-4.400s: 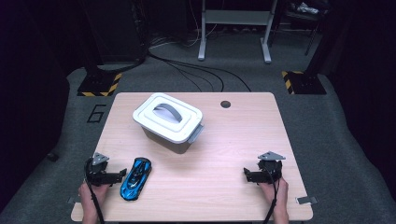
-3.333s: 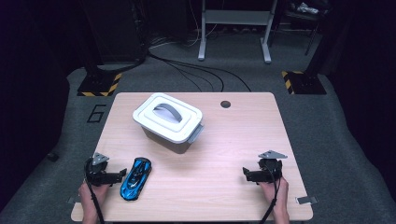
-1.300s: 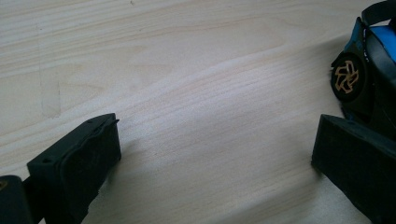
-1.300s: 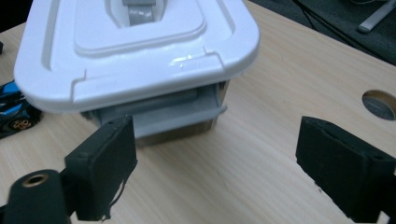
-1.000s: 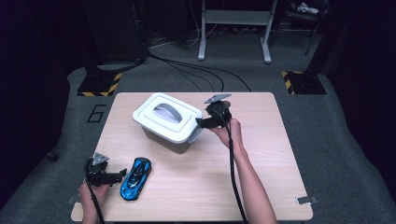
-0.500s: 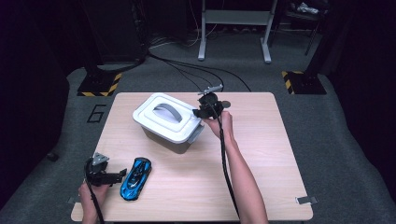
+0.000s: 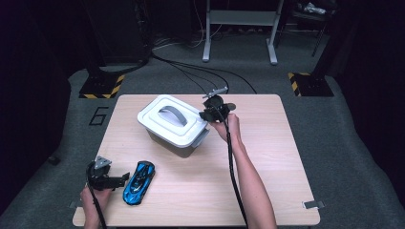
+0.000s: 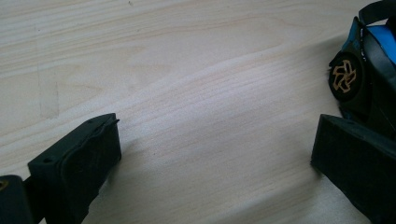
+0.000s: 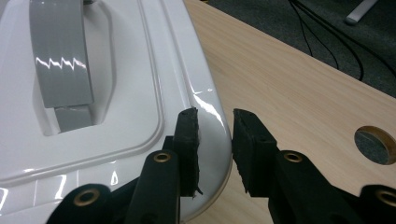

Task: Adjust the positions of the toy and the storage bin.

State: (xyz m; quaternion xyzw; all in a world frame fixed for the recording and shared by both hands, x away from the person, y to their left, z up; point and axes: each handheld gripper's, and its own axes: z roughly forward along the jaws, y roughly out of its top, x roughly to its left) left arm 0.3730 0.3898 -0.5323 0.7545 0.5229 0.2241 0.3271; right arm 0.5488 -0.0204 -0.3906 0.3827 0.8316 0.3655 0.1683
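The right gripper (image 9: 215,144) is pinching the rim of the white lid (image 9: 140,93), jaws having just closed; the left gripper (image 8: 210,158) is resting spread, the blue toy car (image 8: 369,70) beside one finger

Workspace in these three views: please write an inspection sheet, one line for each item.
Surface: light wooden table, round hole near its far edge.
Job's things: white box, lid on, grey handle lying flat; blue toy car near the front left.
Clutter: nothing seen.
Grippers: right gripper has just closed on the lid's rim at a corner; left gripper rests open on the table, beside the car.
Cables: one trails from each gripper; several black ones lie on the floor behind.
Surroundings: dark grey carpet, metal stand legs, yellow-black striped plates.
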